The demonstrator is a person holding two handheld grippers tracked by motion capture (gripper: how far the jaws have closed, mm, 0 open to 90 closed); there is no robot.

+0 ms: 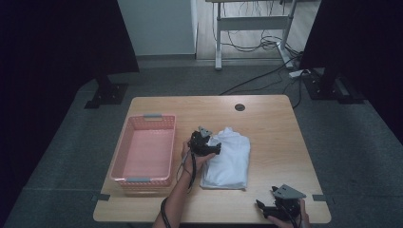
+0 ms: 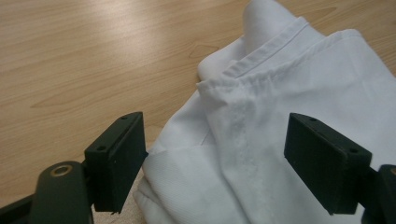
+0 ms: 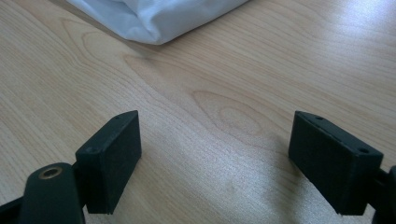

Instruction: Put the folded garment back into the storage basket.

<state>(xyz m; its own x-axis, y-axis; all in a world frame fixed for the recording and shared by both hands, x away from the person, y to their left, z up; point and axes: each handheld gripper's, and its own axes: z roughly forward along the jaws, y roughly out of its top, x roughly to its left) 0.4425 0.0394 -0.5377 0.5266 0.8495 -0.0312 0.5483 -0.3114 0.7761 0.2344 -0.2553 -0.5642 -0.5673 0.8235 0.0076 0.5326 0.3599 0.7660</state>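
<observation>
Folded white garment (image 1: 228, 159) lies mid-bench, beside the pink basket (image 1: 142, 178). Left hand-held gripper (image 1: 216, 148) is open over its left edge; pinch all layers together. Right hand-held gripper (image 1: 260, 205) waits open at the near-right corner.

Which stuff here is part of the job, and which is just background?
In play:
- folded white cloth, left tongs open at its edge
- pink basket beside it, likely where it goes
- right tongs, open, over bare table

Background:
- white desk frame
- floor cables
- black stands
</observation>
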